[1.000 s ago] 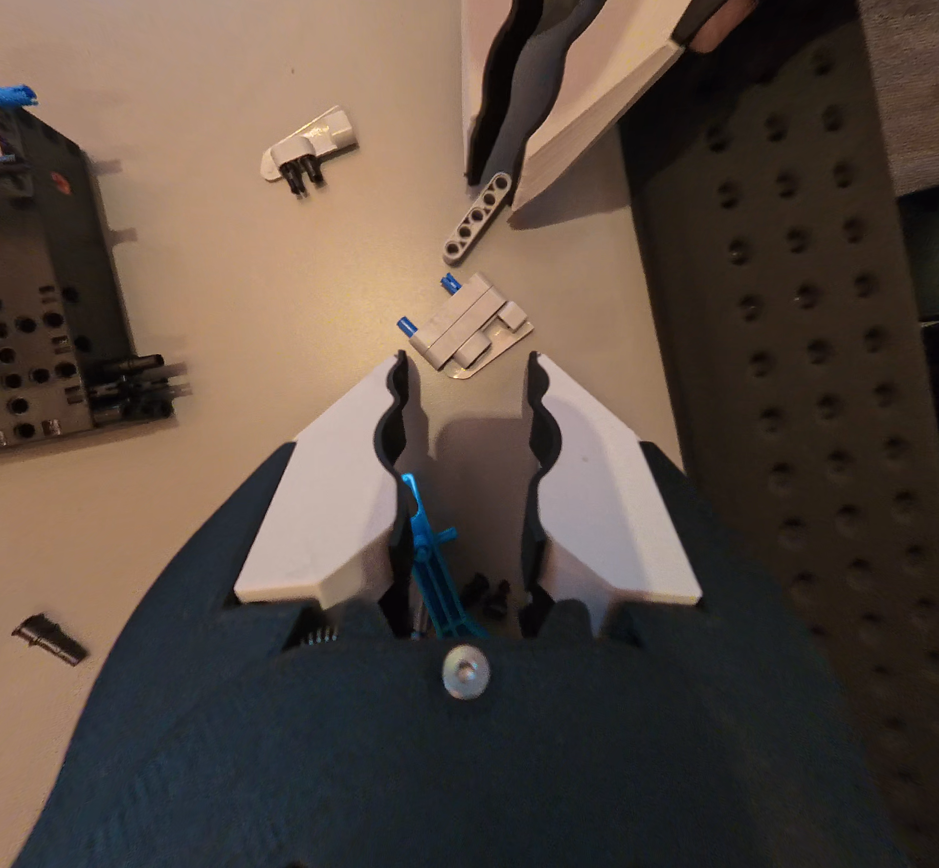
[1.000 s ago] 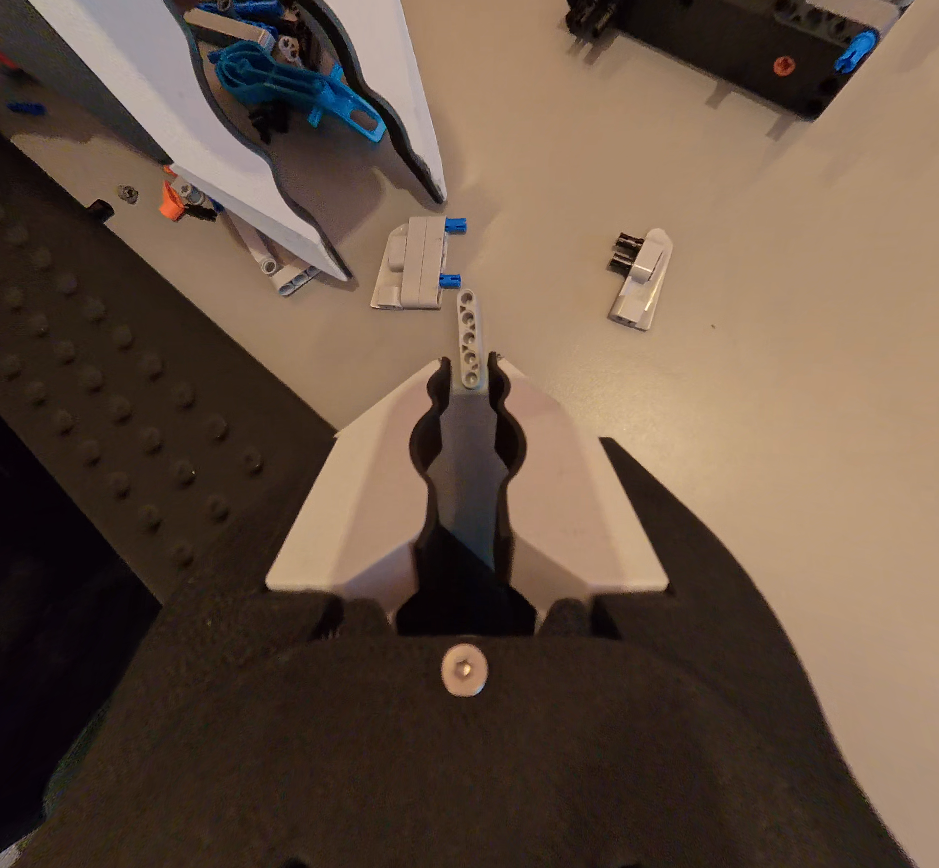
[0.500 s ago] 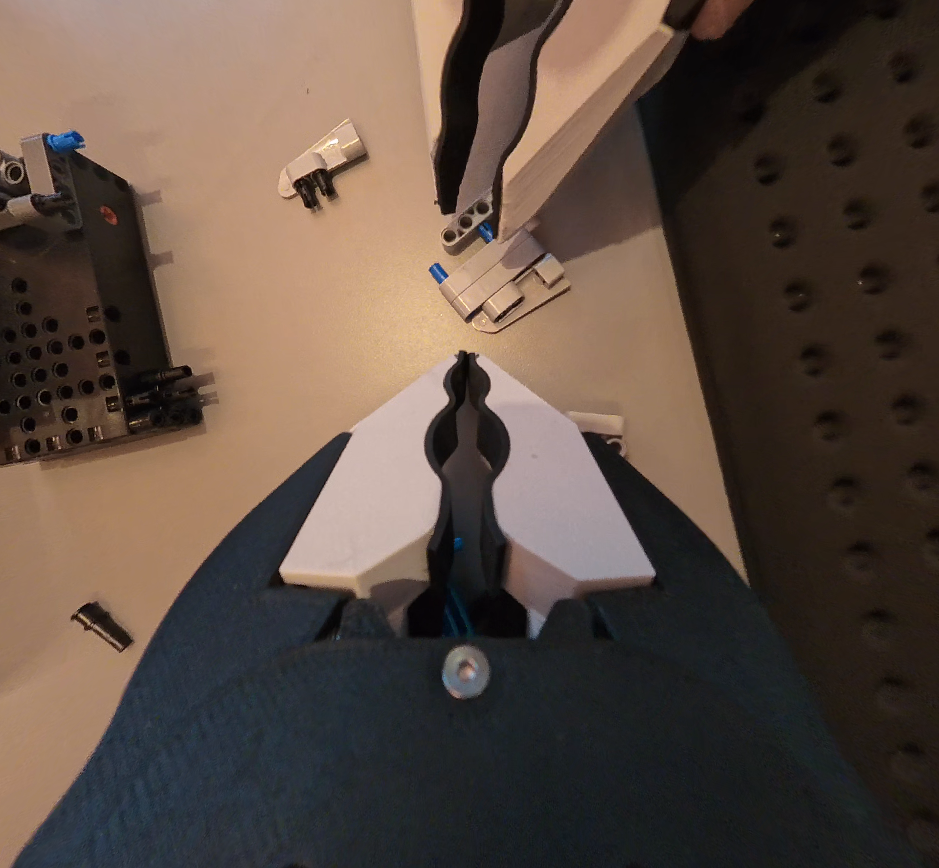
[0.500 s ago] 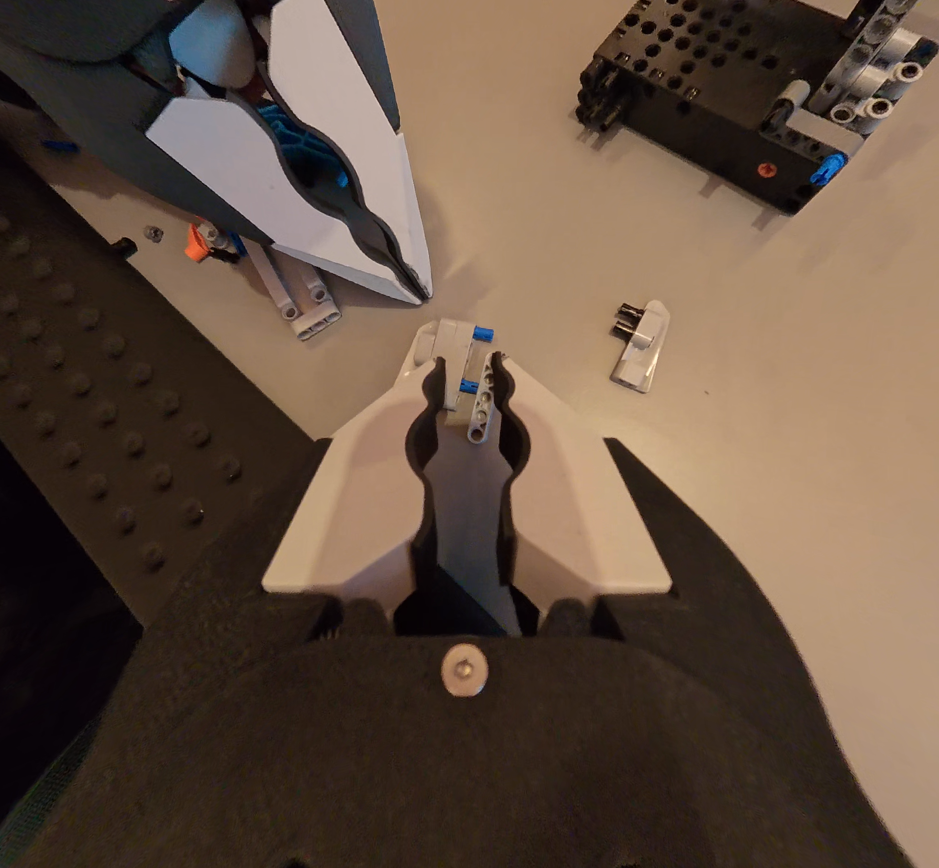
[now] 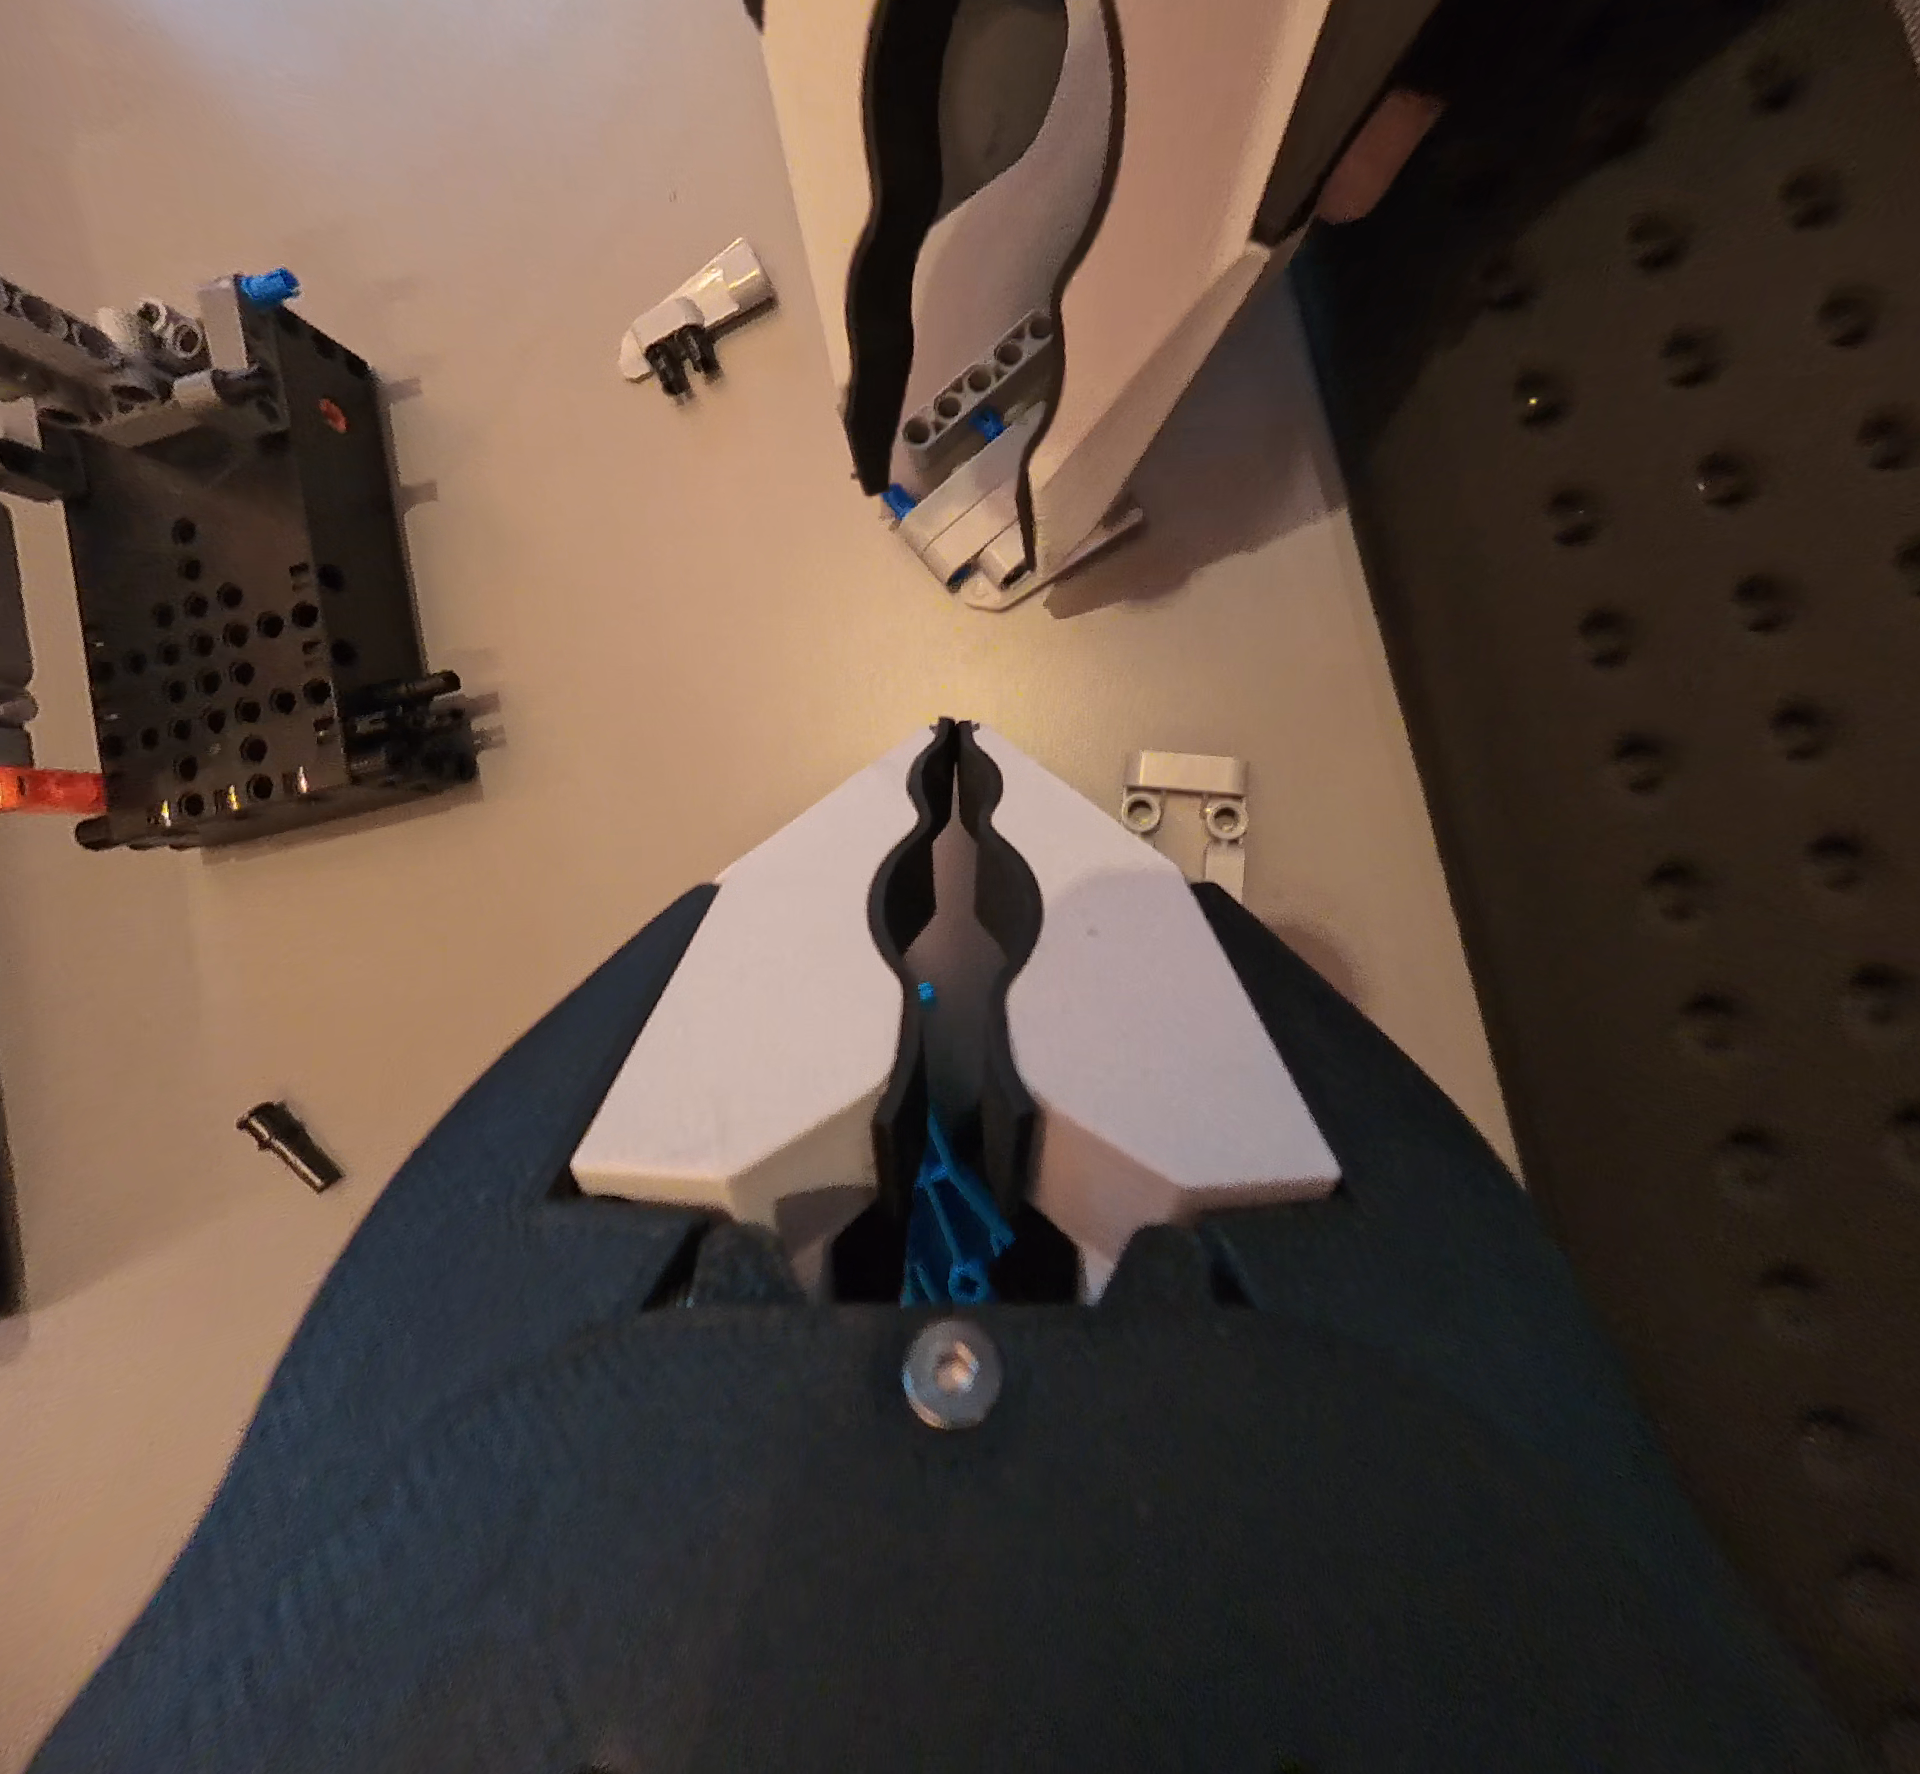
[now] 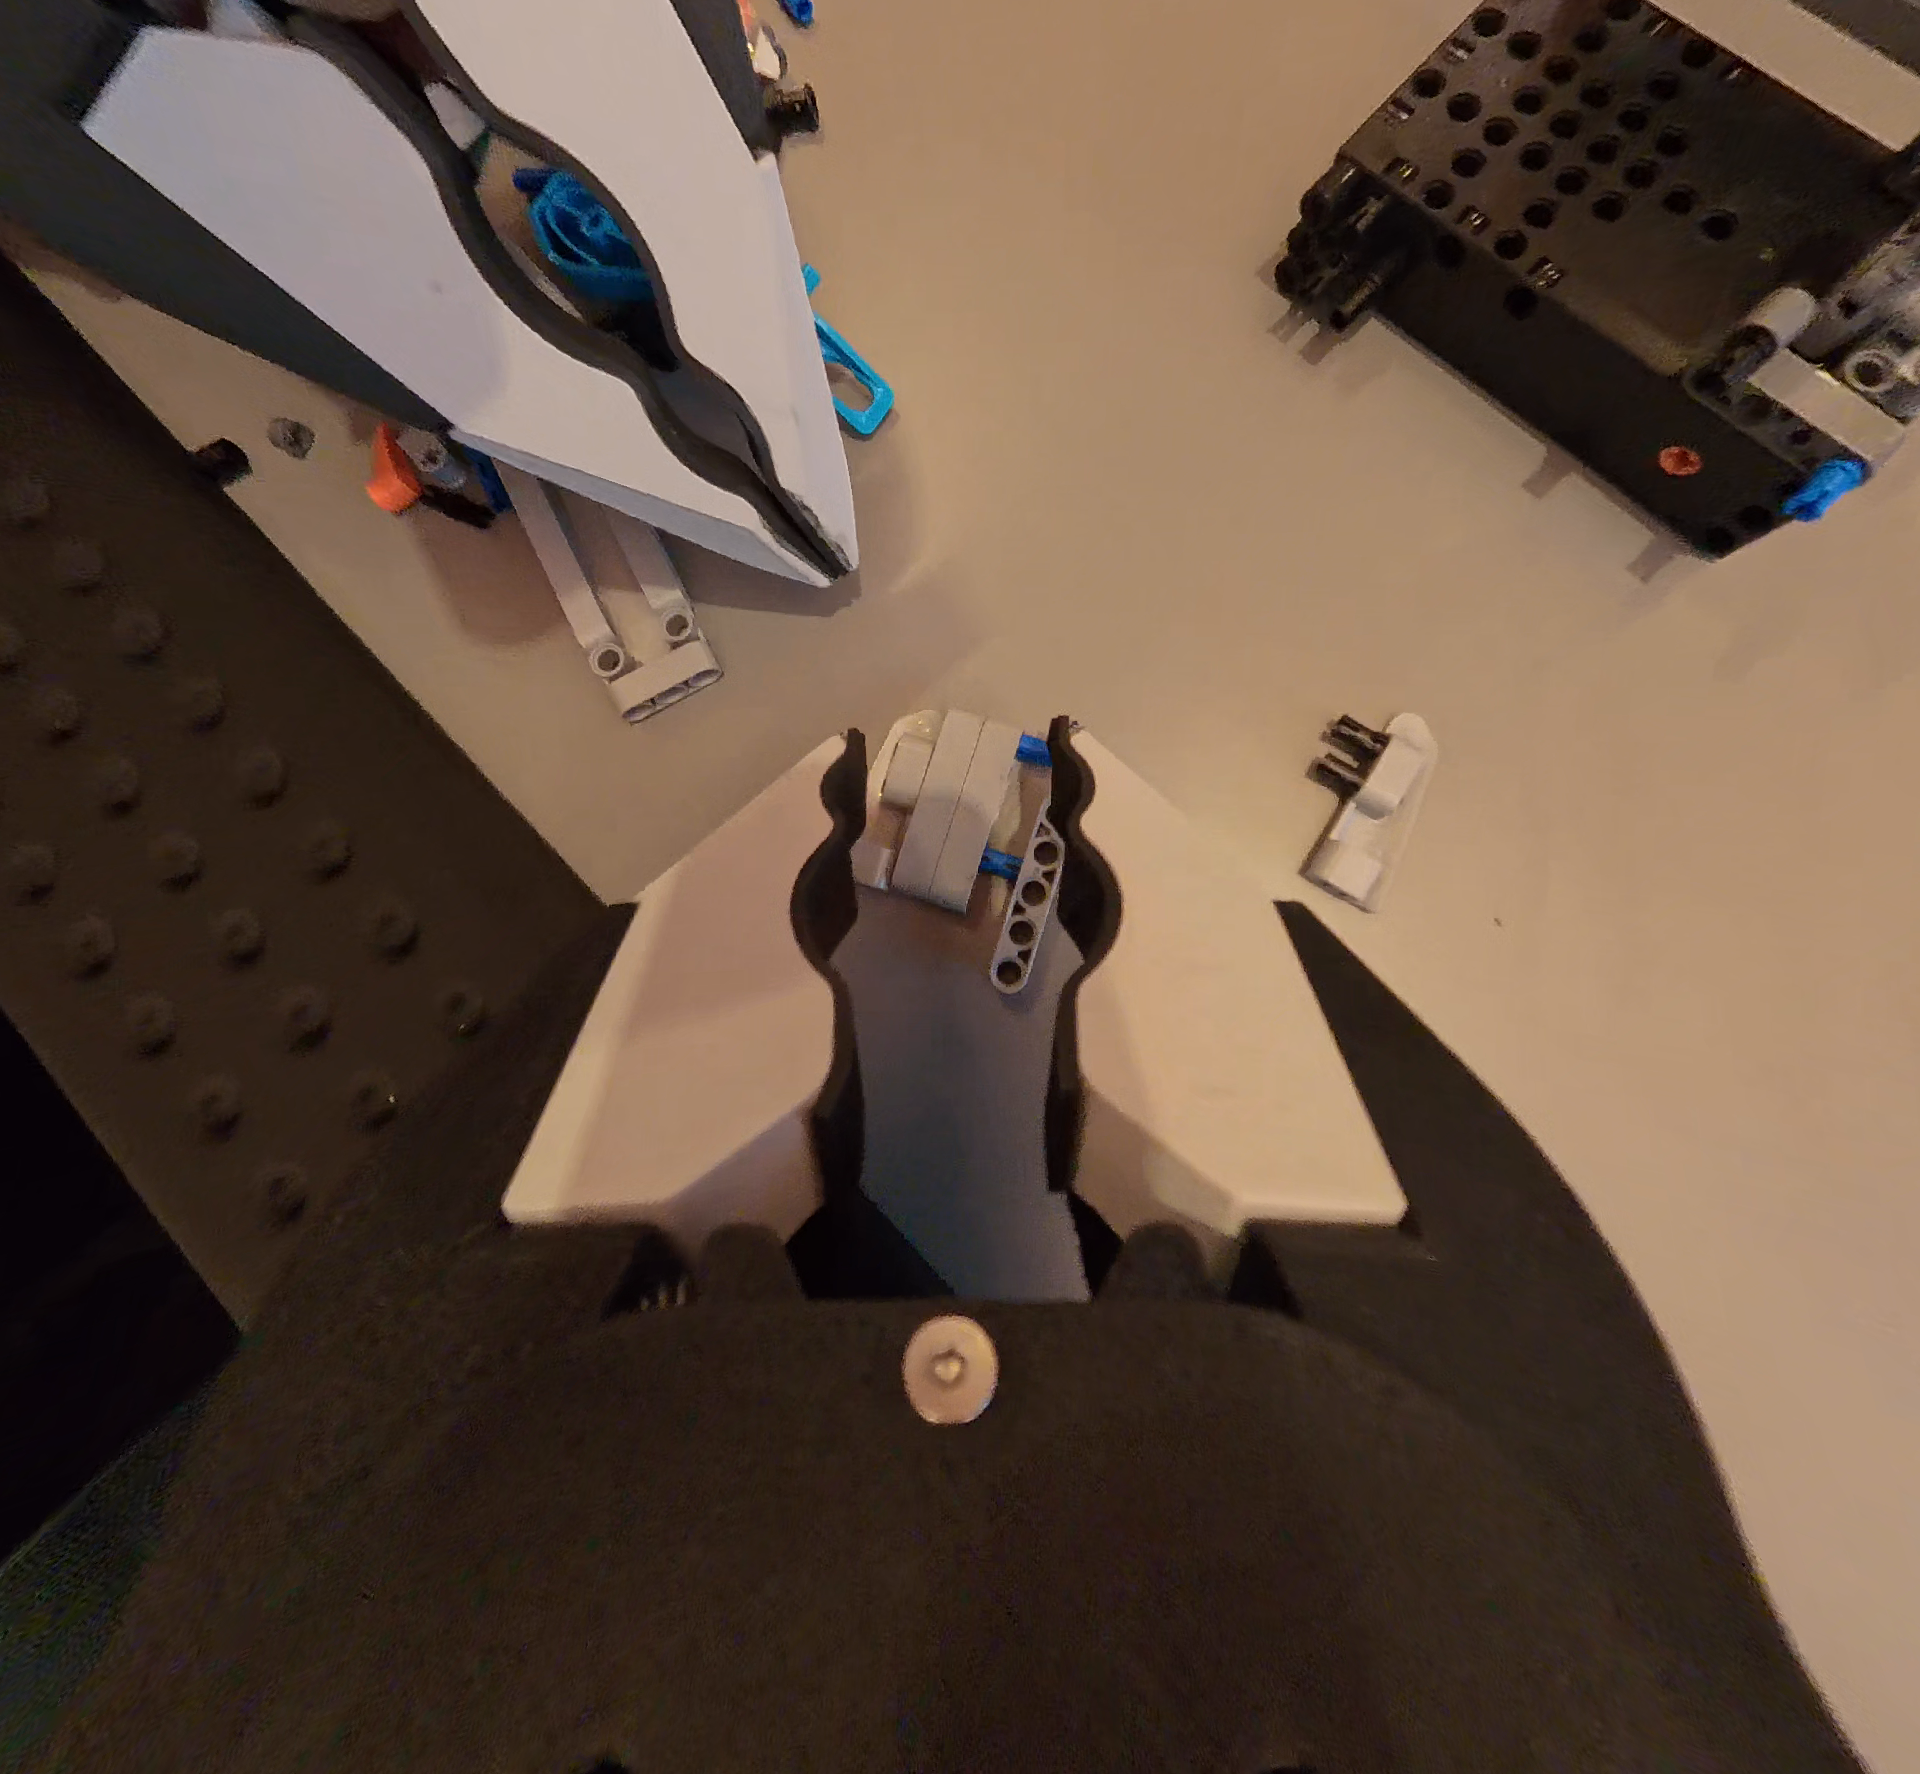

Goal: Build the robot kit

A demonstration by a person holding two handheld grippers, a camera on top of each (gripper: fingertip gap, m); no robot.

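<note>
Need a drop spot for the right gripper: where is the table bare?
Bare: the stretch between the black perforated block, the small grey bracket and the left gripper.
Crowded: loose parts behind the left gripper, and the grey assembly between the right gripper fingers.

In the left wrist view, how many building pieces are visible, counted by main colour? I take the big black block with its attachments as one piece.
Grey: 4 (winged piece with black pins, holed beam, stacked piece with blue pins, frame piece)
Black: 2 (perforated block, loose pin)
Blue: 1 (part seen behind the shut left claw)
Total: 7
</note>
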